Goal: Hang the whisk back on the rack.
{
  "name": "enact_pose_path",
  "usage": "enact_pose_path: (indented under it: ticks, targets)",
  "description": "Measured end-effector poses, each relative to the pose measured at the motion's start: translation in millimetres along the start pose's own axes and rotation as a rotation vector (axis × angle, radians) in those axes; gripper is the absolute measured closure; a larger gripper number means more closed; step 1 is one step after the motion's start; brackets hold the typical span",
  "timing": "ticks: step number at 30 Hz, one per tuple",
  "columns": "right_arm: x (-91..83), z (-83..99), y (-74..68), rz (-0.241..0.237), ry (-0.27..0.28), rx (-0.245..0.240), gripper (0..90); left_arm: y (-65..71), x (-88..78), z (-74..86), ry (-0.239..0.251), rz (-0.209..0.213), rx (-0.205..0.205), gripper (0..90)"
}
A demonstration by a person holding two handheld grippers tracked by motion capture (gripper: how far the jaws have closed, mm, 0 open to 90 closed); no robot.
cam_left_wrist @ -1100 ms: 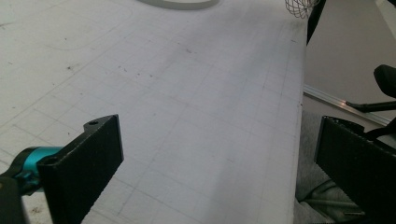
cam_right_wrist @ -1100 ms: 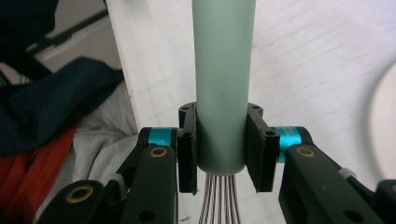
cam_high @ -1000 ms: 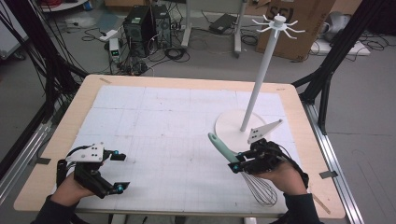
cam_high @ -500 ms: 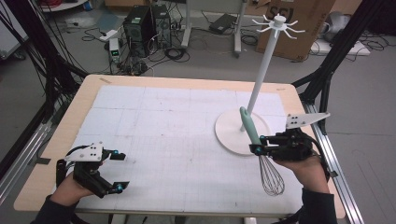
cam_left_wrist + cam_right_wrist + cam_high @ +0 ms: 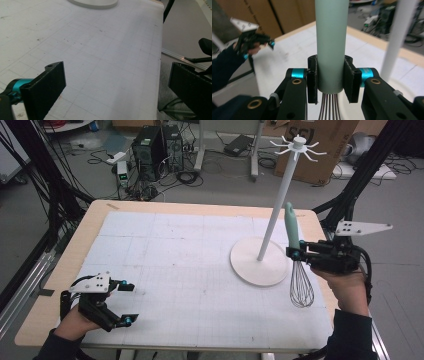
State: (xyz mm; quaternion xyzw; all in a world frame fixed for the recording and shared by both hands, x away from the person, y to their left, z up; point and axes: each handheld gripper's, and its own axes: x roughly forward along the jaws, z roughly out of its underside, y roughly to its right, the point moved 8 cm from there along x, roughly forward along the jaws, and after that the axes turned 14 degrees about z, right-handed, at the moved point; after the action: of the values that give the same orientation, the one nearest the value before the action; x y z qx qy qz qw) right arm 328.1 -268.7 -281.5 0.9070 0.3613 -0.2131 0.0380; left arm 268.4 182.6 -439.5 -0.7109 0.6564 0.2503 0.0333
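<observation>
Whisk (image 5: 298,262): now upright, pale green handle up and wire loops hanging down, held in the air over the right edge of the surface, just right of the stand's base. A second ago it lay tilted, handle pointing far-left and wires low near the person; half a second ago it was already turning upright.

Right tongs (image 5: 295,253): clenched on the whisk at the bottom of the handle, just above the wires (the right gripper view (image 5: 330,77) shows a black jaw pressed to each side of the handle). They have risen and moved right.

Stand (image 5: 260,261): white round base on the right part of the surface, thin pole rising to a ring of hooks (image 5: 298,146) far above the whisk. It has stayed put.

Meaning: likely a lift toward hanging the whisk on a hook; the handle tip is well below the hooks, so more raising looks needed.

Left tongs (image 5: 123,302): released, jaws wide apart, resting low at the near-left corner, unchanged.

Surface (image 5: 165,260): white gridded mat.
</observation>
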Motion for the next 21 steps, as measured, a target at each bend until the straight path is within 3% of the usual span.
enact_pose_path:
  ticks: [11, 21]
  targets:
    - [-17.3, -38.2, 18.6, 0.073, 0.095, 0.041, 69.4, 0.2, 0.3, 0.2, 0.0, 0.002, -0.001, 1.9]
    - [-25.0, -62.7, 27.8, 0.129, 0.13, 0.06, 69.3, 2.2, 2.1, -0.5, 0.001, 0.008, 0.006, 1.9]
